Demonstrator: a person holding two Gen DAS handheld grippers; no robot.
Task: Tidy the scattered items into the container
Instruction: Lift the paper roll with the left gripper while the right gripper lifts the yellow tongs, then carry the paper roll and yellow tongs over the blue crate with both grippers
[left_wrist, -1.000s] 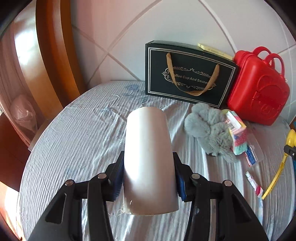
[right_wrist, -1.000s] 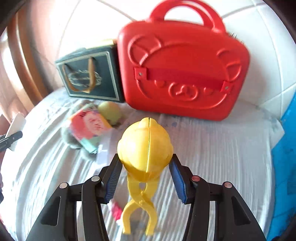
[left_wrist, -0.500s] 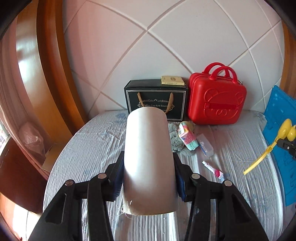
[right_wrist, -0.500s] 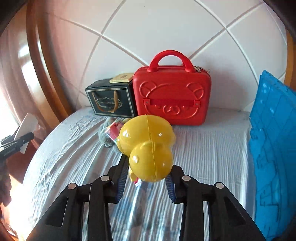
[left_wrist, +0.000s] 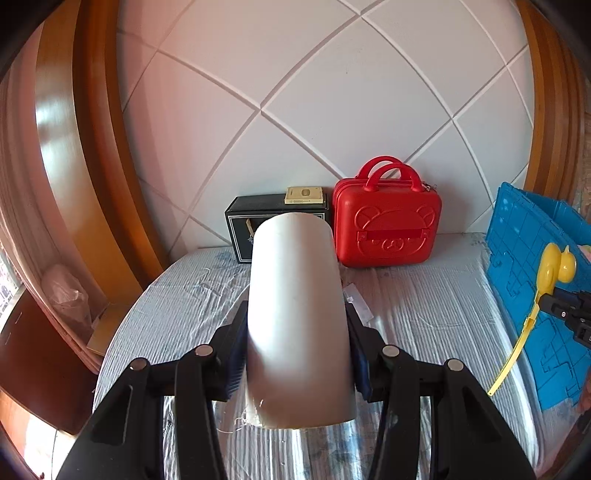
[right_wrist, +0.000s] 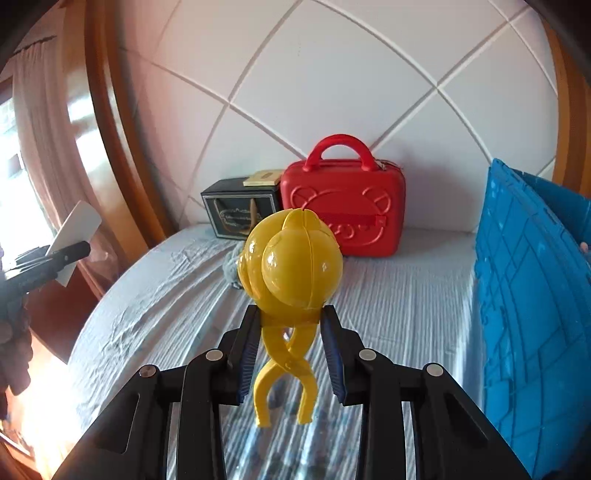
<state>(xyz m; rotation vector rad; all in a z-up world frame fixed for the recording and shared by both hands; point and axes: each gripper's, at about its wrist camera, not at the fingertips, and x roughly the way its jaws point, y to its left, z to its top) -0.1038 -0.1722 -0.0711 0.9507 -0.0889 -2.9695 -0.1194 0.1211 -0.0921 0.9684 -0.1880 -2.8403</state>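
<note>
Holding two items above a bed (left_wrist: 184, 306) with a pale wrinkled cover, one in each gripper. Left gripper (left_wrist: 297, 345): clamped partway closed around a white cylinder (left_wrist: 295, 317), pads pressing its curved flanks about midway along. Smooth, stiff-looking, probably light and hollow, though contents cannot be told; likely to slip on such a slick surface, so best held across the widest part, as now. Right gripper (right_wrist: 290, 347): jaws closed as far as they go on a yellow duck-shaped tongs toy (right_wrist: 291, 269), pads pinching the neck just under the rounded head where the crossed handles begin. Hard glossy plastic, light, hinged, so apt to swivel or spring if taken by the loose handle ends; neck grip looks the steadier choice. Blue ribbed plastic container (right_wrist: 524, 317) standing at the right edge of the bed, near the duck. Red case (left_wrist: 386, 229) and black gift box (left_wrist: 240, 232) against the headboard, well apart from both grippers.
</note>
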